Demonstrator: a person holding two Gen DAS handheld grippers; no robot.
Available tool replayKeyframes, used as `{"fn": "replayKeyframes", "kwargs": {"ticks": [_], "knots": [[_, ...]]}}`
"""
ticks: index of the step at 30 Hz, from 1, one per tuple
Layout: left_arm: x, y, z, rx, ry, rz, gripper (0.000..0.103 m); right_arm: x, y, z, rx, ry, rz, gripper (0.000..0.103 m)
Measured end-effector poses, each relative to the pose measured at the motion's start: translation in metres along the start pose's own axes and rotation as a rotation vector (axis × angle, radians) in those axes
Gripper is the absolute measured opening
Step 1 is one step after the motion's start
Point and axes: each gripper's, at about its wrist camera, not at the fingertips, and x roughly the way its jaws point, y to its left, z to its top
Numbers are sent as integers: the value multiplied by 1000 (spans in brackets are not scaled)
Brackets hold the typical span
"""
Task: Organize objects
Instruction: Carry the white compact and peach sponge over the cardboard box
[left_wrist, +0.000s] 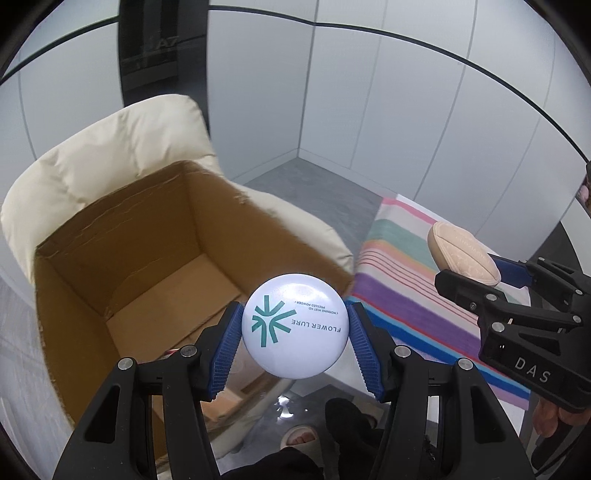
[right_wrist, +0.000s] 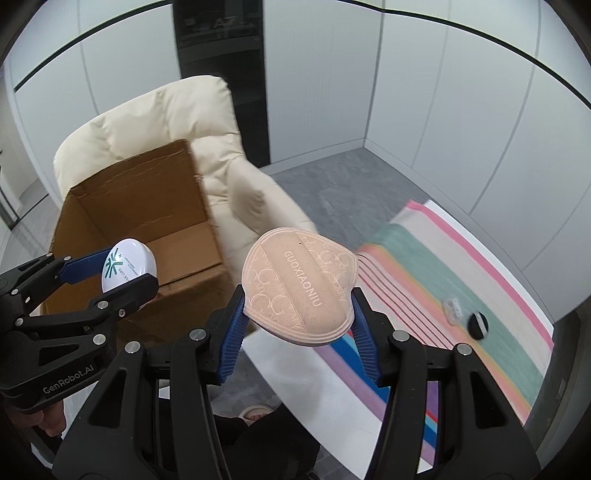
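Observation:
My left gripper (left_wrist: 295, 328) is shut on a round white powder compact (left_wrist: 295, 326) marked "FLOWER LURE", held in the air over the near right corner of an open cardboard box (left_wrist: 122, 258). The compact also shows in the right wrist view (right_wrist: 127, 267), at the box (right_wrist: 140, 218) opening. My right gripper (right_wrist: 297, 295) is shut on a beige powder puff (right_wrist: 299, 286) marked "GUOXIAONIU", held in the air between the box and the striped cloth (right_wrist: 443, 273). The puff also shows in the left wrist view (left_wrist: 463, 254).
The box sits on a cream armchair (right_wrist: 159, 122). The striped cloth covers a white table (right_wrist: 314, 398) at the right; a small black round item (right_wrist: 477, 325) and a clear small item (right_wrist: 453, 307) lie on it. A person's slippered feet (left_wrist: 301, 437) stand below.

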Motion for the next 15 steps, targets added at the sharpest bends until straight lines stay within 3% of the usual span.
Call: {"fn": "replayKeyframes", "kwargs": {"ticks": [15], "knots": [[-14, 70, -13, -85, -1, 79, 59, 11, 74, 20, -106, -13, 100, 56]]}}
